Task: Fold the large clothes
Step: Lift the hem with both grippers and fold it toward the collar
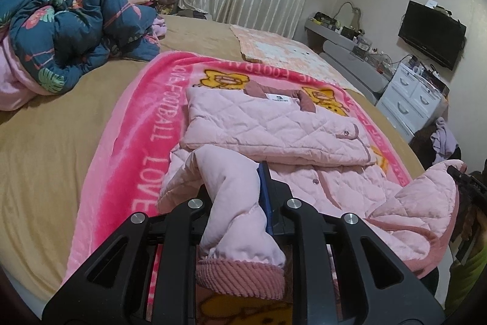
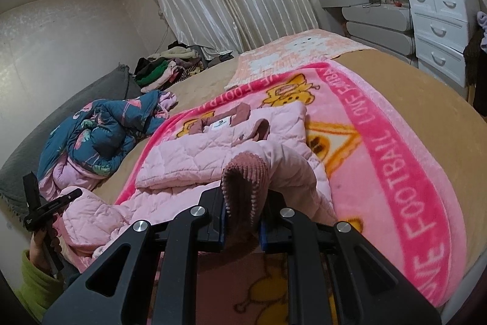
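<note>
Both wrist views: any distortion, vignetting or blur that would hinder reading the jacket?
Left wrist view: strong fisheye bending, dark corners, soft indoor light; the pink jacket is sharp. Right wrist view: same curvature and vignette, no glare; the cuff in the right gripper is slightly soft.

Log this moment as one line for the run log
left tongs: shut on sleeve cuff | right tongs: shut on other cuff | pink jacket: half-folded on blanket

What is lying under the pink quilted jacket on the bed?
The pink quilted jacket lies on a pink cartoon blanket, which is spread over the tan bed cover. The blanket's print beneath the jacket is hidden, as is anything else under it.
</note>
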`<state>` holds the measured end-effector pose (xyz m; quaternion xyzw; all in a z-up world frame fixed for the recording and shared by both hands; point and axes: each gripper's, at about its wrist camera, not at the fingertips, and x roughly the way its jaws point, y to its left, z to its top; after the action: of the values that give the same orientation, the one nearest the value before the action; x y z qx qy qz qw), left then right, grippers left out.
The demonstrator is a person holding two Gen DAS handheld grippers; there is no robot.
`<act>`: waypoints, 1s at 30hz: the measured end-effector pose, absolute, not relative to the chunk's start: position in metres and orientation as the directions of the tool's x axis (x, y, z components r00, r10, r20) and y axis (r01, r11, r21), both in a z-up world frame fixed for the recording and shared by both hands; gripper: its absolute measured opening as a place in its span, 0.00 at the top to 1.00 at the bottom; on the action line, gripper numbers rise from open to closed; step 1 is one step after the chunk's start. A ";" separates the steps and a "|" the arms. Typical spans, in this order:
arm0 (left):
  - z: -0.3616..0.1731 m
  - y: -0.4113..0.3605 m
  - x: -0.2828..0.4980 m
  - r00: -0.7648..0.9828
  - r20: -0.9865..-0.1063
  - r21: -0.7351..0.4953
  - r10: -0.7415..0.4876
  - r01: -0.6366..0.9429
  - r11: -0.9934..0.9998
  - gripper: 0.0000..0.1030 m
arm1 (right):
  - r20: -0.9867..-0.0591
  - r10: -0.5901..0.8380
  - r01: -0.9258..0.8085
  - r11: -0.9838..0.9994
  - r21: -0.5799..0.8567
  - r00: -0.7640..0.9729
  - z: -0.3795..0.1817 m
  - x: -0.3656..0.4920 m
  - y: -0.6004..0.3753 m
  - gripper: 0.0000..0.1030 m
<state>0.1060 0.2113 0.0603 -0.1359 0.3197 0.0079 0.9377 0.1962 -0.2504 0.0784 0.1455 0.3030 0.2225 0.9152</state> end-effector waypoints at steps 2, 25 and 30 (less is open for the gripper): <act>0.063 0.213 0.110 0.797 -0.599 -0.251 -0.069 -0.105 0.962 0.88 | -0.483 0.493 -0.320 0.860 0.398 0.723 0.084 0.201 -0.249 0.86; 0.090 0.245 0.174 0.819 -0.573 -0.262 -0.021 -0.158 0.952 0.87 | -0.432 0.446 -0.308 0.883 0.353 0.784 0.127 0.271 -0.225 0.86; 0.084 0.246 0.190 0.815 -0.580 -0.226 0.006 -0.168 0.960 0.87 | -0.440 0.440 -0.299 0.886 0.353 0.783 0.123 0.291 -0.220 0.86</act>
<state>0.1898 0.2462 0.0842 -0.1344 0.3007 0.0462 0.9431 0.2907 -0.2200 0.1233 0.1332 0.2638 0.1977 0.9347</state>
